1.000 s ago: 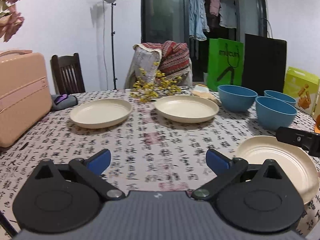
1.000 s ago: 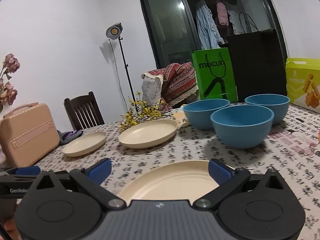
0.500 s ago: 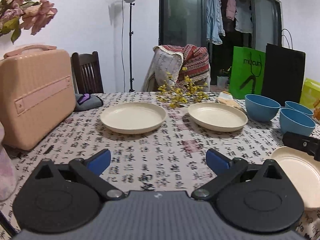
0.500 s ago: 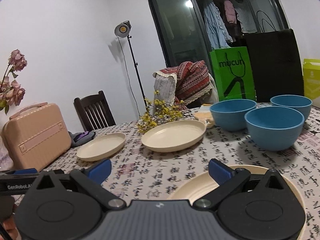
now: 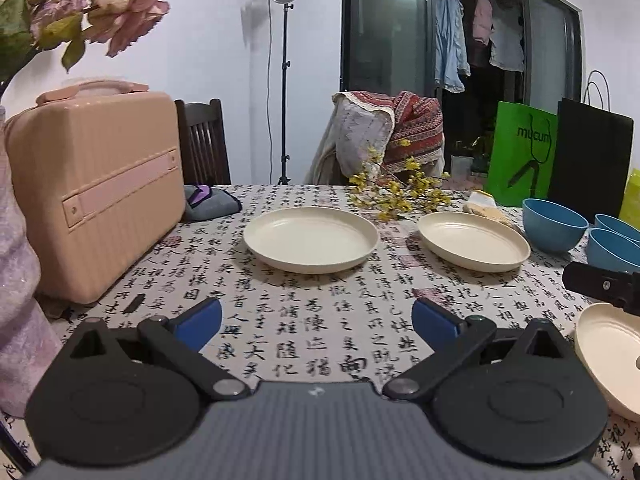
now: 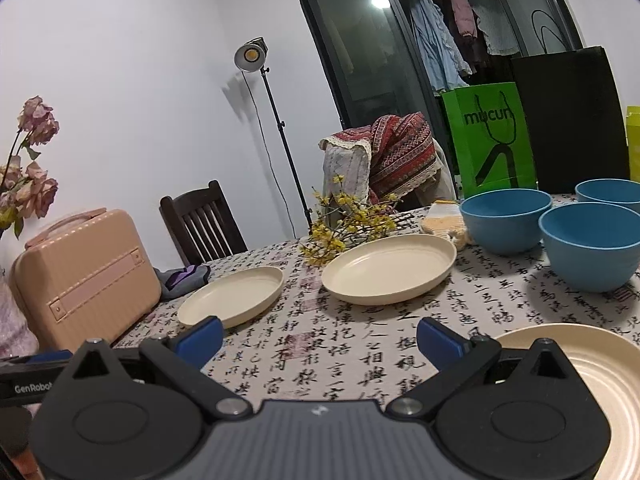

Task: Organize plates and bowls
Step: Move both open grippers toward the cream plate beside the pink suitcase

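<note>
Left of the yellow flowers (image 5: 396, 192), take the left plate (image 5: 311, 238) by its near rim; your left gripper (image 5: 316, 320) gapes wide, empty.

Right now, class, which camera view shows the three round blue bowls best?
The right wrist view: the three round blue bowls sit large, two showing whole, the third cut at the edge. The left wrist view crowds them small at its right edge, two partly cropped.

A green paper bag (image 6: 494, 140) behind my tabletop read "mucun". The other hand-held gripper (image 6: 24, 376) beside mine bore "GenRobot", cut off at the frame's edge. Chinese calligraphy covered the tablecloth (image 5: 320, 320), too small to read.
</note>
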`<state>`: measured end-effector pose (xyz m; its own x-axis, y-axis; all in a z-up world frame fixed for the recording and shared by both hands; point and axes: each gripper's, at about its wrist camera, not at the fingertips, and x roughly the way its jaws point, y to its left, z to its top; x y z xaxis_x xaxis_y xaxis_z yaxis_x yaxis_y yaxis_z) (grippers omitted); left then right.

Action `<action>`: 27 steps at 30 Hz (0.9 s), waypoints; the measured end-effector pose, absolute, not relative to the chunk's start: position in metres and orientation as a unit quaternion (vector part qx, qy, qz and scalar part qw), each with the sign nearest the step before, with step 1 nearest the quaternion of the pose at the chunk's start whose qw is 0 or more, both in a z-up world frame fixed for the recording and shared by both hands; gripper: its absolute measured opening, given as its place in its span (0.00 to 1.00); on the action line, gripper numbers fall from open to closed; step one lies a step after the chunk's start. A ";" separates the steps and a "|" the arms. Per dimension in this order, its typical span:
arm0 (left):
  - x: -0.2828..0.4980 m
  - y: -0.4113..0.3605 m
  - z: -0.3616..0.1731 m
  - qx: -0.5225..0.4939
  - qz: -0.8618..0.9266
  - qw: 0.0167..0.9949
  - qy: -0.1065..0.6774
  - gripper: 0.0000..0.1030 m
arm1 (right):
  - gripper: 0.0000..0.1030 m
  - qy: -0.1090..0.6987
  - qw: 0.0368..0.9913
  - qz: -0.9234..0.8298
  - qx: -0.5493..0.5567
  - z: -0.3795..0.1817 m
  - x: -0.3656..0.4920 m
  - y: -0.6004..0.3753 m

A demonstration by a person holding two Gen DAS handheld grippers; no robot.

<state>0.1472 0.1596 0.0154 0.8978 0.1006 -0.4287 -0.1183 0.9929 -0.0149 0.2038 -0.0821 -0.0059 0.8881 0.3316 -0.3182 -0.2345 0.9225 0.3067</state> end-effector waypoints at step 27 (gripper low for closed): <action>0.196 0.218 0.030 -0.078 0.088 0.968 0.223 1.00 | 1.00 0.205 0.958 0.126 0.156 0.005 0.262 -0.009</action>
